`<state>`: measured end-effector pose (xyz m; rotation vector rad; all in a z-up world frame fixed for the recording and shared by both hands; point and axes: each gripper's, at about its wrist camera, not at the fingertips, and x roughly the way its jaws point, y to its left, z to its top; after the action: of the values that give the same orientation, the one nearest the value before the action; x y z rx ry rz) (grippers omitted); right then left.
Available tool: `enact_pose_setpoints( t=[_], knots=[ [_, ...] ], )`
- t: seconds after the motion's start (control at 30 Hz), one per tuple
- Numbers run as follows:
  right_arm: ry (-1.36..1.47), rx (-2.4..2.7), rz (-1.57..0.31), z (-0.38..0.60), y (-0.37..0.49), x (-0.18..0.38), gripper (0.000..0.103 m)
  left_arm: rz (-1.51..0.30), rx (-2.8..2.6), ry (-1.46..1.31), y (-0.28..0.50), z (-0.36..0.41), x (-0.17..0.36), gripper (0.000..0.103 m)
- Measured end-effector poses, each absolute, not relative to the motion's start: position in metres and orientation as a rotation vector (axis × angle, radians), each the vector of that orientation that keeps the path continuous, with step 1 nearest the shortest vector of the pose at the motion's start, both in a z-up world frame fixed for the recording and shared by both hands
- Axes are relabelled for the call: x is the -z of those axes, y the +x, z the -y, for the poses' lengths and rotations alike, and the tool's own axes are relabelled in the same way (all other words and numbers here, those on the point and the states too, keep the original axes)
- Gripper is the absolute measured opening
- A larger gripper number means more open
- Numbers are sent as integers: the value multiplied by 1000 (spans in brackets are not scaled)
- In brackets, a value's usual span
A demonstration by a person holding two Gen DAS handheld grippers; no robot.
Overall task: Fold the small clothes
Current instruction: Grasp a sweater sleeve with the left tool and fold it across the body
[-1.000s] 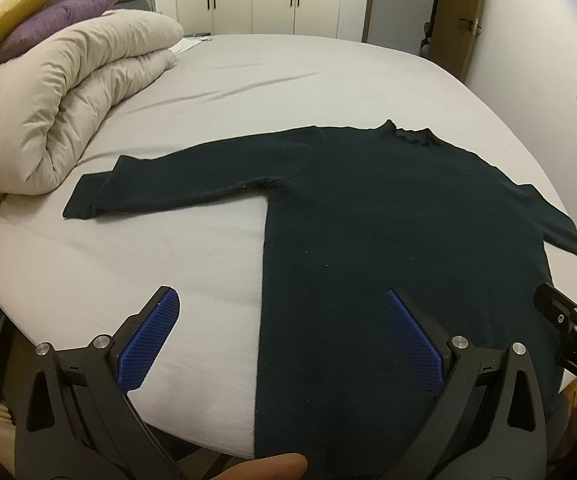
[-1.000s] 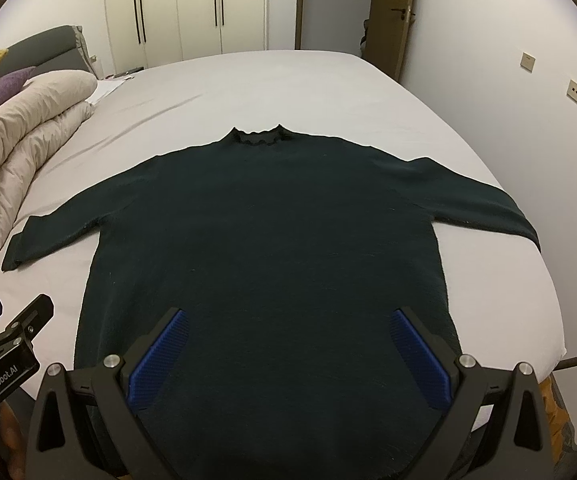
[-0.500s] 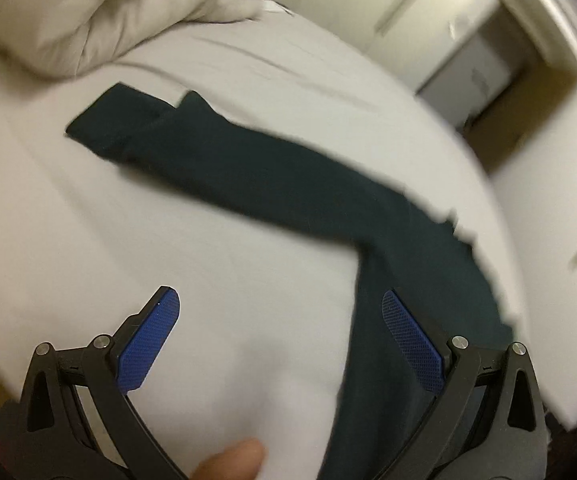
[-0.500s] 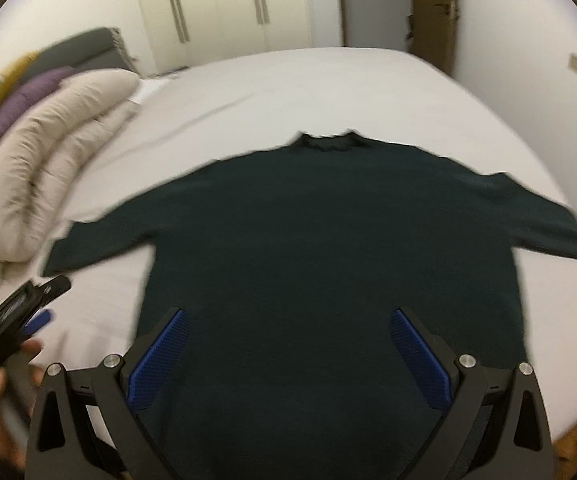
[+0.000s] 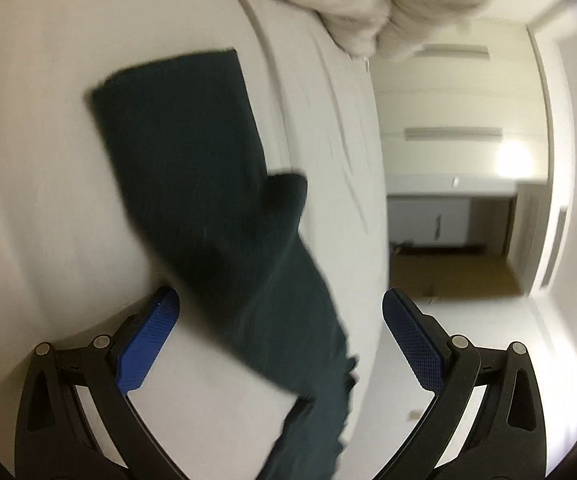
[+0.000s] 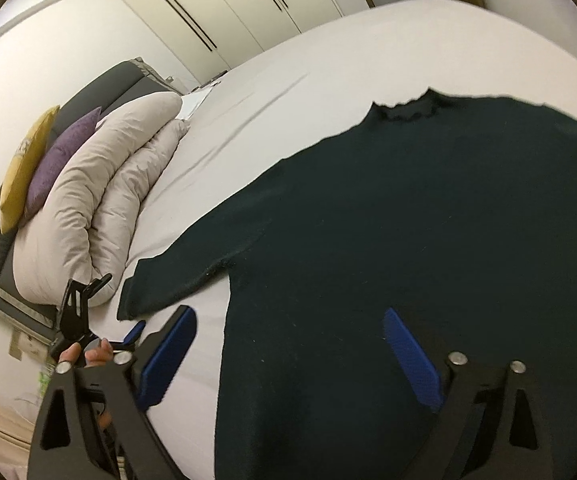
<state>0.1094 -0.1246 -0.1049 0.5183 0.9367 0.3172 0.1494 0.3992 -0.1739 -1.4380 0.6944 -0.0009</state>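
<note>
hovering wide open over the sweater (image 6: 408, 220), both the left claw (image 5: 280, 344) and right claw (image 6: 288, 344) hold nothing.

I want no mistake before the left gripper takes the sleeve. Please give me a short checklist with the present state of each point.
1. Sweater lies flat on the bed: ok.
2. Left sleeve lies stretched out, cuff free: ok.
3. Left gripper open, sleeve ahead between its fingers, not pinched: ok.
4. Right gripper open over the sweater's lower left part; its jaws have just been closing a little, nothing gripped: ok.
5. Duvet clear of the cuff: ok, close but apart.
6. Right sleeve flat: cannot tell, out of view.
</note>
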Motion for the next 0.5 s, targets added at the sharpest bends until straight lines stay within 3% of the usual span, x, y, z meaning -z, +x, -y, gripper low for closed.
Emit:
enact_pose_setpoints(
  t=[0.07,0.1,0.17,0.23,0.33,0.5],
  knots=[
    [527,-318,-934,127,108,106,90,-662,-2,-1499,155,-409,177,102],
    [526,-318,-926,128,107,106,89,-646,-2,-1525,159,-415,179,96],
    [525,-321,-920,131,106,105,87,-639,-15,-1558,166,-423,181,70],
    [527,-321,-909,137,105,104,83,-649,-27,-1596,168,-433,194,28],
    [525,-310,-891,150,102,103,78,-674,-58,-1545,173,-436,198,12],
    [577,-267,-866,190,98,108,74,-696,-9,-1189,206,-384,120,8]
  ],
)
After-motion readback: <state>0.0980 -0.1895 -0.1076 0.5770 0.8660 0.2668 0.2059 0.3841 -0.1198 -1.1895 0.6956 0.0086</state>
